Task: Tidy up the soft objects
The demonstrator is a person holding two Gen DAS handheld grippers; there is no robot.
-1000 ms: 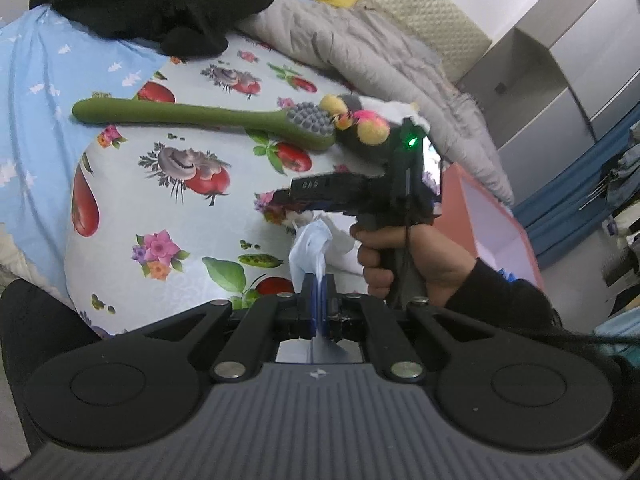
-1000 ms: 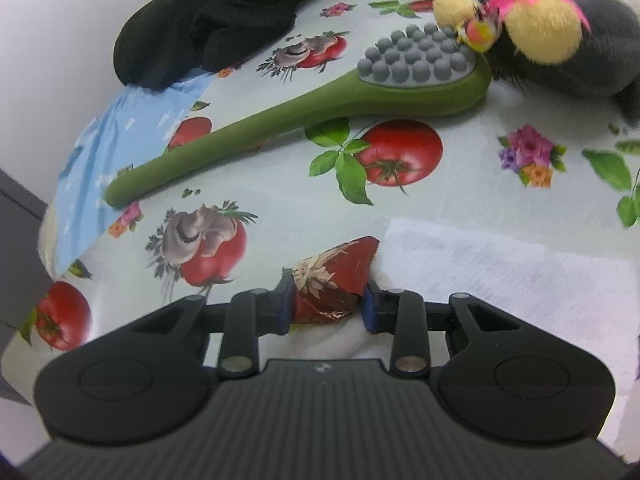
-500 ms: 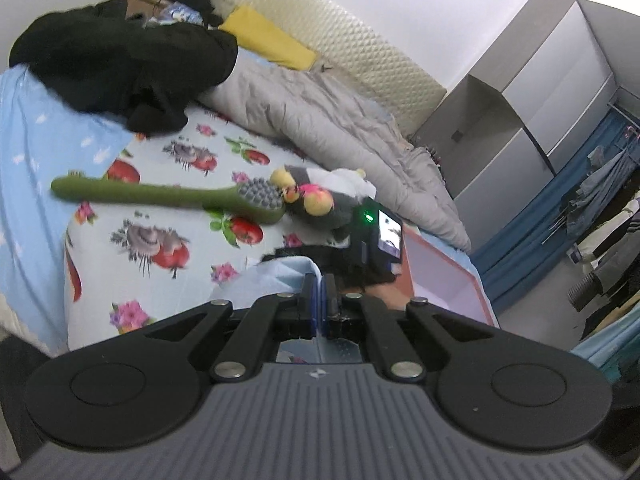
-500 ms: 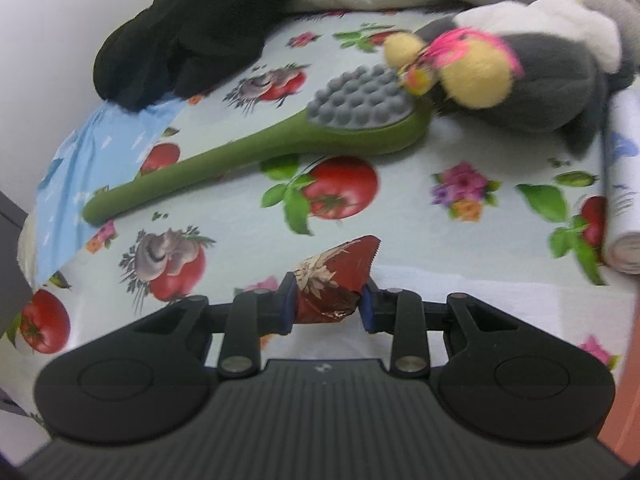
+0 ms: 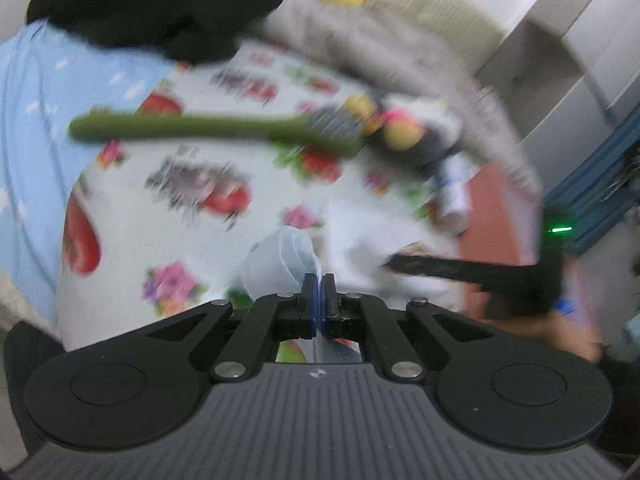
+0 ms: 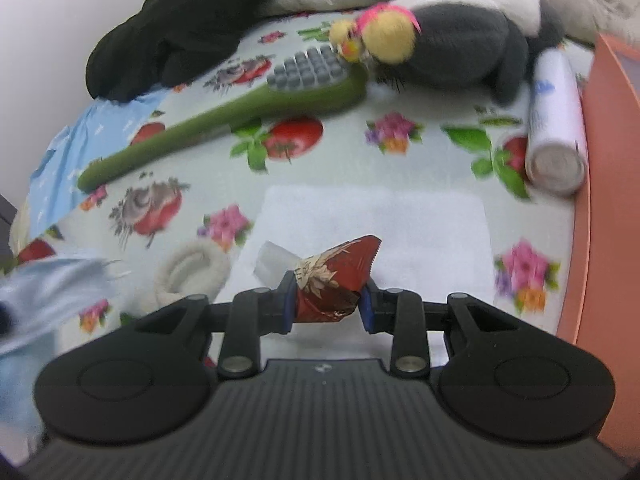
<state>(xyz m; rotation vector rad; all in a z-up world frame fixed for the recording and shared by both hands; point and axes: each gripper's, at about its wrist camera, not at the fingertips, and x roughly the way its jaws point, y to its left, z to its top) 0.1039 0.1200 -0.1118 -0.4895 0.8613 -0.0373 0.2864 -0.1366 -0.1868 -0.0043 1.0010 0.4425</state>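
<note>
My left gripper (image 5: 319,280) is shut on a light blue pleated cloth (image 5: 280,264), held just above the tomato-print sheet (image 5: 160,200). That cloth also shows blurred at the left edge of the right wrist view (image 6: 48,292). My right gripper (image 6: 328,300) is shut on a crumpled red wrapper (image 6: 334,276) and hangs over a folded white towel (image 6: 376,224). From the left wrist the right gripper (image 5: 400,265) appears as a black bar at the right, over the towel (image 5: 360,232). A grey plush toy (image 6: 460,44) lies at the far side.
A green long-handled massage brush (image 6: 224,120) lies across the sheet, its head by the plush. A white roll (image 6: 554,120) rests against an orange box (image 6: 608,160) on the right. A black garment (image 6: 176,28) and a grey quilt (image 5: 380,48) lie behind. A white fabric ring (image 6: 192,272) sits left of the towel.
The right gripper has drawn back and to the right with the wrapper, bringing the towel, roll and orange box into view. The left gripper rose, then dropped again with the cloth, and its view is blurred.
</note>
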